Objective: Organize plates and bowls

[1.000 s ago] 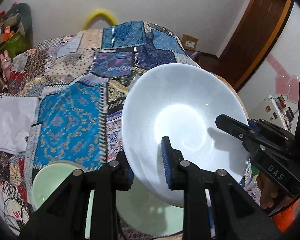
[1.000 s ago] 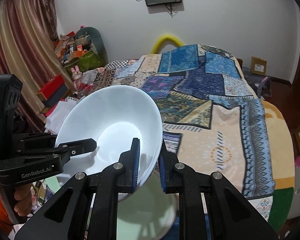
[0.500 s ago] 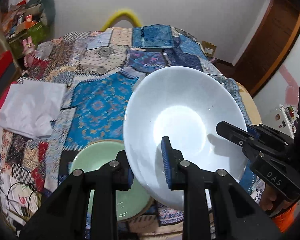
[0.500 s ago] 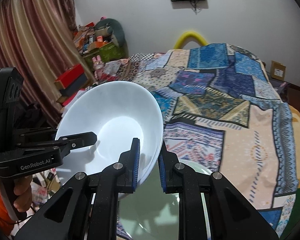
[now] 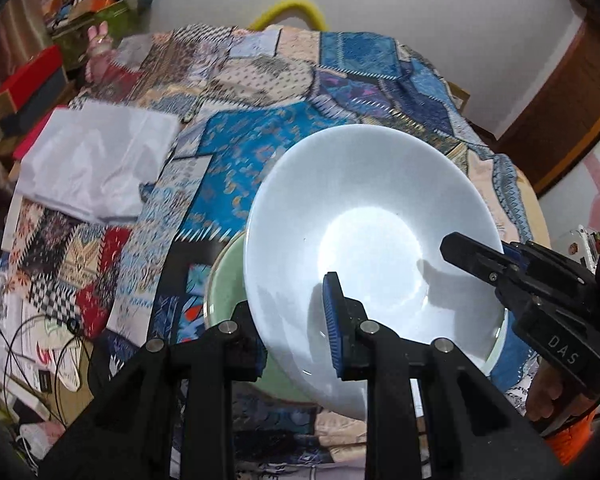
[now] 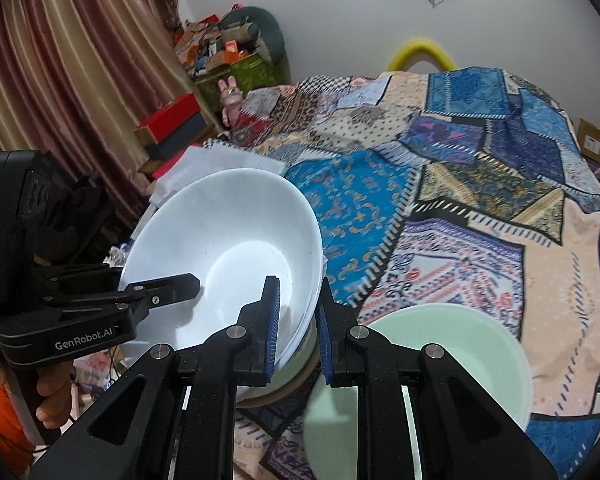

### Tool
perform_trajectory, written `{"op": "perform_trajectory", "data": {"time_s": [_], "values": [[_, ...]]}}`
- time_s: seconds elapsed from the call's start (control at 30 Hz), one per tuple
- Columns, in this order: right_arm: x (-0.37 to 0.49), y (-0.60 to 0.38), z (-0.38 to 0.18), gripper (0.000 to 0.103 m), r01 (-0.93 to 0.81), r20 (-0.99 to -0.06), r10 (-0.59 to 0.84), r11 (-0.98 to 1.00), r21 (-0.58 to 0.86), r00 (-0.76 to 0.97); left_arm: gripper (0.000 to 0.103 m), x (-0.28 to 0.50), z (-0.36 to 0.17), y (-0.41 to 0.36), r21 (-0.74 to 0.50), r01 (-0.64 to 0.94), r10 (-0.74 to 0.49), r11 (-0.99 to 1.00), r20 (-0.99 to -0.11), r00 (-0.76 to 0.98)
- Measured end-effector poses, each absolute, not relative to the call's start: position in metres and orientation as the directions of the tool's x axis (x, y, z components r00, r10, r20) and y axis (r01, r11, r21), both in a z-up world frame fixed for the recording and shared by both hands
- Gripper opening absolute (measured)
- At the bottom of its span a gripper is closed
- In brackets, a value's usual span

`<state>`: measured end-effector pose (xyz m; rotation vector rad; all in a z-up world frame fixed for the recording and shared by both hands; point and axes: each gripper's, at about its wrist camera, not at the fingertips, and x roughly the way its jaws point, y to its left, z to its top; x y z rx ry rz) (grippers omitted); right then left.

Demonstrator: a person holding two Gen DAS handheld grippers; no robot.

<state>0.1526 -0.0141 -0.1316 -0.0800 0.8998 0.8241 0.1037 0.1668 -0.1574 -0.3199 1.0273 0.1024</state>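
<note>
A large white bowl (image 5: 364,236) is held tilted in the air above the patchwork bedspread (image 5: 284,92). My left gripper (image 5: 296,328) is shut on its near rim. My right gripper (image 6: 298,320) is shut on the opposite rim of the same bowl (image 6: 228,248); that gripper also shows at the right of the left wrist view (image 5: 480,260). A pale green bowl (image 6: 440,364) sits on the bedspread below; in the left wrist view only its left edge (image 5: 224,280) shows under the white bowl.
A folded white cloth (image 5: 96,164) lies on the bedspread's left side. Red and dark boxes (image 6: 172,124) and clutter stand by the curtain. Cables (image 5: 40,344) lie at the bed's near left edge. A wooden door (image 5: 572,88) is at right.
Both grippers have carried the white bowl leftward over the bed; the green bowl now lies to the lower right in the right wrist view. Both grips are unchanged.
</note>
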Motion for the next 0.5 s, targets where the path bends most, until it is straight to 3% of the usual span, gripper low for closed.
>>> {"op": "perform_trajectory", "data": {"time_s": [0.5], "values": [[0.152, 0.004, -0.18, 0.016, -0.654, -0.774, 0.588, 0.685, 0.321, 0.236, 0.024, 0.101, -0.201, 0.181, -0.199, -0.271, -0.062, 0.942, -0.896, 0.44]]}}
